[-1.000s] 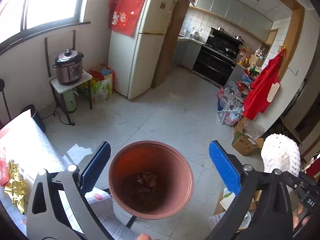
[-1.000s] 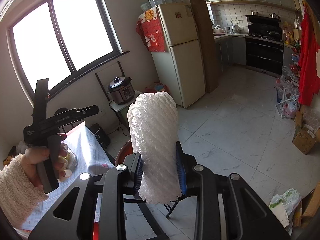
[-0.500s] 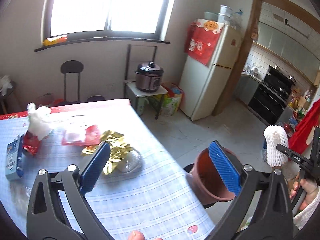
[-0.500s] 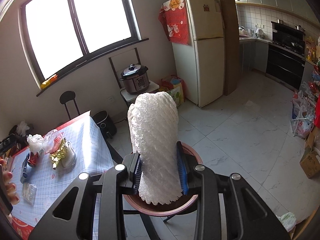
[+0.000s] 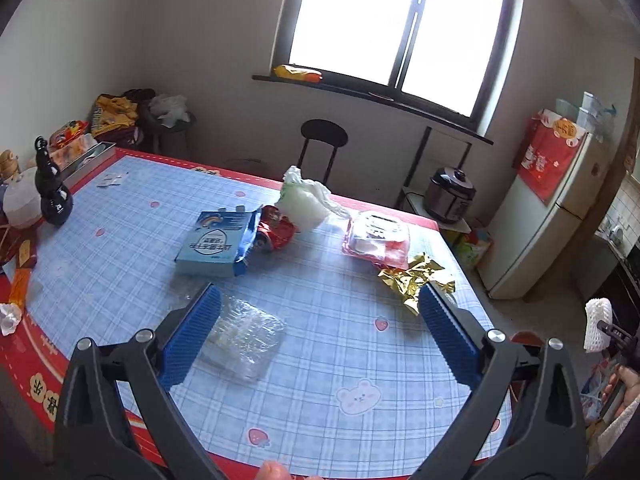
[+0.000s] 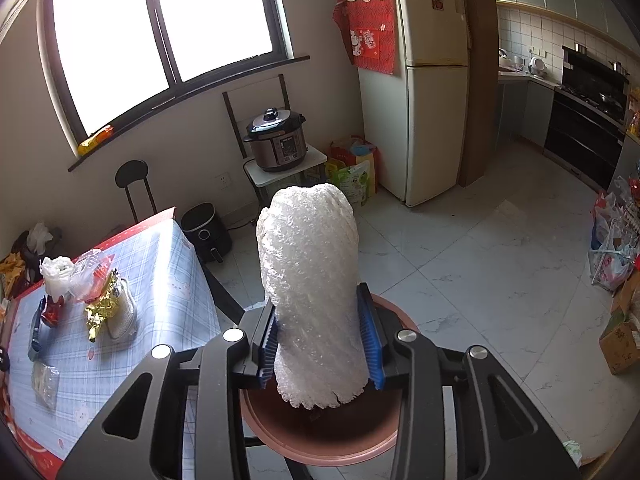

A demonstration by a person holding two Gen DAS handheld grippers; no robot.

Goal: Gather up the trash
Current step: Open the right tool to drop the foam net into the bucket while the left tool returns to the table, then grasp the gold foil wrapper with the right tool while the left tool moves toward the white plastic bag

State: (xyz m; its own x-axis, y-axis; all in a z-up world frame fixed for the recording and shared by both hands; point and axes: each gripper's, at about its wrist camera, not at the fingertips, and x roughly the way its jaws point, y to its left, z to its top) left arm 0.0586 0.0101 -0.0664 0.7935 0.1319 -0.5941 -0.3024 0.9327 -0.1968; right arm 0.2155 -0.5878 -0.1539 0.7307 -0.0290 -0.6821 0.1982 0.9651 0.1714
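Observation:
My right gripper (image 6: 320,344) is shut on a white foam net sleeve (image 6: 310,280) and holds it upright right above the brown bin (image 6: 320,446). The sleeve also shows at the far right of the left wrist view (image 5: 597,324). My left gripper (image 5: 316,336) is open and empty, above the blue checked table (image 5: 320,360). On the table lie a clear plastic wrapper (image 5: 244,338) by the left finger, a gold foil wrapper (image 5: 416,280) by the right finger, a blue box (image 5: 218,242), a red wrapper (image 5: 276,232), a white plastic bag (image 5: 304,200) and a clear red-and-white tray (image 5: 376,236).
A black bottle (image 5: 52,192) and snack packs stand at the table's far left. A black chair (image 5: 324,140) is behind the table. A pressure cooker (image 6: 276,140) on a small stand and a fridge (image 6: 424,92) are along the wall. Tiled floor lies to the right.
My left gripper has swung left, away from the bin, and now faces the table's trash. My right gripper has carried the foam sleeve over the bin's mouth.

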